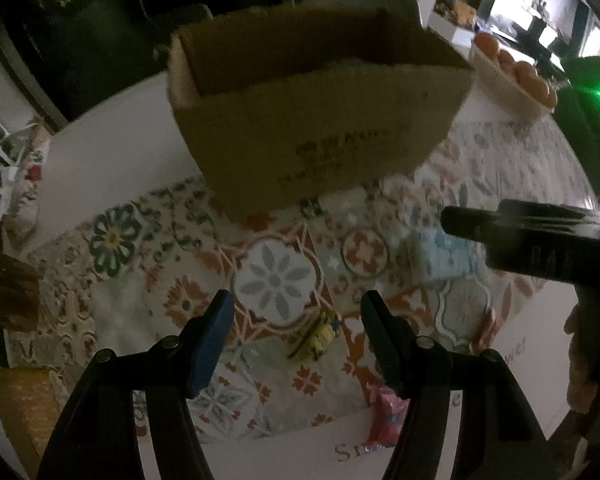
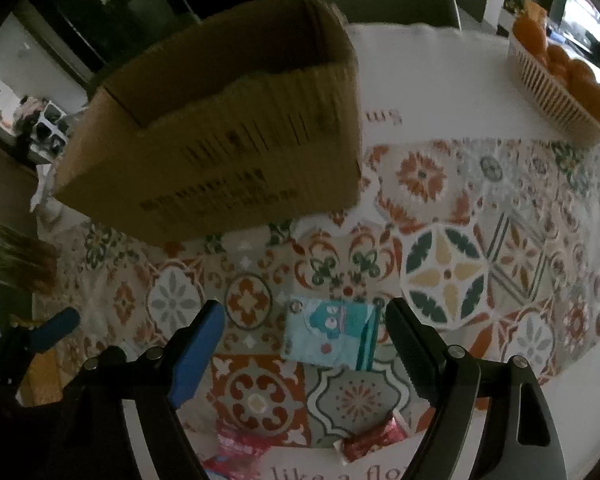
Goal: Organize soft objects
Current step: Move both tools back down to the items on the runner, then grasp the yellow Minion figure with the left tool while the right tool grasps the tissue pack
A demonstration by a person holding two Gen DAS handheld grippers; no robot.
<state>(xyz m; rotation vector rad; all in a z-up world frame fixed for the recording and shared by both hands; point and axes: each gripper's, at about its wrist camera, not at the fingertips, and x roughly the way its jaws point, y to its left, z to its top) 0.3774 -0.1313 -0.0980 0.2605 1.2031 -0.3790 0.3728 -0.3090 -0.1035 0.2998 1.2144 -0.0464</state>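
Patterned tablecloth point(image 2: 444, 276) covers the table. Left gripper point(image 1: 296, 316), jaws apart, hovers over a small yellow packet point(image 1: 320, 338); a pink packet point(image 1: 384, 420) lies at 5 o'clock. Cardboard box point(image 2: 220, 136) stands at 11 o'clock. Right gripper point(image 2: 304, 328), jaws apart, frames a teal pouch point(image 2: 332, 334). Basket of oranges point(image 2: 556, 96) sits at 2 o'clock.

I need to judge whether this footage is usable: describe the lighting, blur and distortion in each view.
Left wrist view: dim overall, cardboard box lettering smeared by blur, bright glare at the upper right, fisheye bending the table edge. Right wrist view: also dim, box print streaked by motion blur, blue pouch fairly sharp, corners vignetted black.
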